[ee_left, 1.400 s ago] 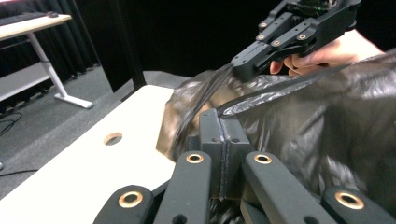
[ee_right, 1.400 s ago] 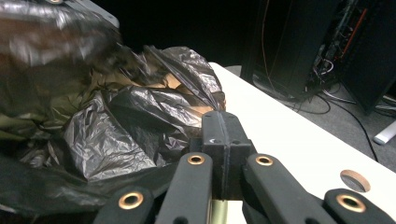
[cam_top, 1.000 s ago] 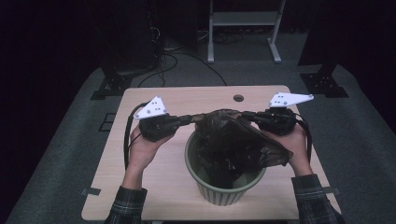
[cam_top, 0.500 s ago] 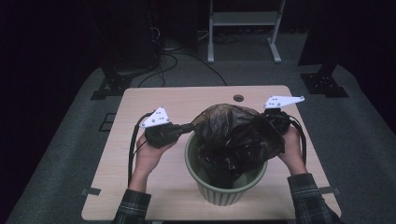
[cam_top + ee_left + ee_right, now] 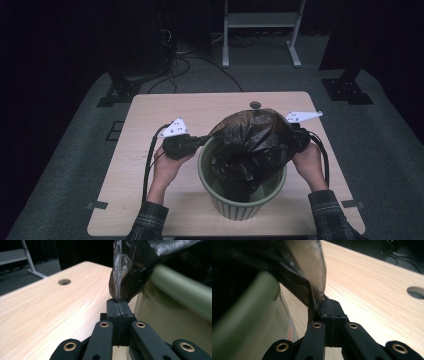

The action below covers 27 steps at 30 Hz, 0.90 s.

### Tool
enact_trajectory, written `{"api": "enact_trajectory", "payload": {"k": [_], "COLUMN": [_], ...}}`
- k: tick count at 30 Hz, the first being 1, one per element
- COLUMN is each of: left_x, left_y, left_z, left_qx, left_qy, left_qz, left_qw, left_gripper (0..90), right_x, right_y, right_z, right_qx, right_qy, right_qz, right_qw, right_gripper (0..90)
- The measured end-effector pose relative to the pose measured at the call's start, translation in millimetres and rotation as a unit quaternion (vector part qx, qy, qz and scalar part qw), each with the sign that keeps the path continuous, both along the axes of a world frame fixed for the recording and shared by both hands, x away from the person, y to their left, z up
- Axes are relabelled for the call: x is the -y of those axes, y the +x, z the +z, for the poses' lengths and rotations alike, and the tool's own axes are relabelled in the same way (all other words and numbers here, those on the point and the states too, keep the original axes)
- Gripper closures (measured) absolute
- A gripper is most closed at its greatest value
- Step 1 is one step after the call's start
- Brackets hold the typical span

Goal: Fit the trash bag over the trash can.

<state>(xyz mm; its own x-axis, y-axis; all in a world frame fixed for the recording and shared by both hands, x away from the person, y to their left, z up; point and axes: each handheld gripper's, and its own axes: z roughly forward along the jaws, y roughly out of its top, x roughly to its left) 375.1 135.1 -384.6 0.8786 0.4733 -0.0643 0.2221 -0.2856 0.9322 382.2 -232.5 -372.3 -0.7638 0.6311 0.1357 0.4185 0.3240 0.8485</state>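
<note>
Both jaws clamped on black bin bag over green bin.

Left gripper (image 5: 117, 305) and right gripper (image 5: 329, 306) each pinch an edge fold of the bag (image 5: 252, 142), jaws pressed together on the film. Bag glossy, crinkled, billowed, sagging into the ribbed green bin (image 5: 240, 205) mid-tabletop (image 5: 145, 115), just above its rim.

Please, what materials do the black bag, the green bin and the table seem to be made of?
Black bag: probably thin plastic film, glossy and crinkled. Green bin: likely moulded plastic, smooth with a dull sheen. Table: pale wood or wood-look laminate, matt with visible grain.
</note>
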Motion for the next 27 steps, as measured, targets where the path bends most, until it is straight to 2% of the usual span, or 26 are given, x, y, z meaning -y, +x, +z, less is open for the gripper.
{"api": "enact_trajectory", "payload": {"k": [3,6,7,9,11,14,17,20,23,24,27], "left_x": [0.1,0.2,-0.8,-6.6,-15.5,-32.2,-44.2,-46.8,-41.5,-36.0,-16.0], "left_y": [-0.9,-0.5,-0.6,0.4,0.6,-1.4,-5.4,-10.6,-17.0,-19.4,-24.5], "left_z": [-10.0,-14.1,-13.1,-9.6,-4.0,7.6,23.7,43.0,63.0,70.7,85.9], "left_qx": [-0.01,-0.012,-0.009,-0.007,-0.004,0.001,0.002,0.002,0.003,0.003,0.01], "left_qy": [0.004,0.003,0.006,-0.001,-0.008,-0.025,-0.037,-0.041,-0.056,-0.061,-0.058], "left_qz": [0.0,0.001,0.009,0.021,0.033,0.052,0.053,0.046,0.025,0.009,-0.022], "left_qw": [0.9999,0.9999,0.9999,0.9997,0.9994,0.9983,0.9979,0.9981,0.9981,0.9981,0.998], "left_gripper": [89.6,89.5,87.7,75.6,71.2,64.9,59.2,53.3,46.8,44.0,39.8], "right_x": [0.3,0.5,1.0,6.2,16.8,40.4,63.6,76.8,80.8,81.3,81.5], "right_y": [-1.0,-2.5,-3.3,-3.6,-3.9,-7.3,-14.3,-22.8,-32.4,-35.0,-40.3], "right_z": [-9.9,-15.4,-14.7,-10.1,-4.3,2.9,10.2,19.1,29.5,32.8,41.3], "right_qx": [-0.009,-0.011,-0.006,-0.001,0.007,0.015,0.023,0.033,0.046,0.049,0.059], "right_qy": [-0.003,0.0,0.003,0.012,0.016,0.025,0.037,0.047,0.049,0.05,0.053], "right_qz": [0.001,0.002,0.0,-0.019,-0.038,-0.064,-0.083,-0.085,-0.082,-0.08,-0.074], "right_qw": [1.0,0.9999,1.0,0.9997,0.9991,0.9975,0.9956,0.9947,0.9943,0.9944,0.9941], "right_gripper": [90.0,90.0,79.9,66.8,64.2,61.7,62.2,62.2,62.1,62.1,62.2]}}
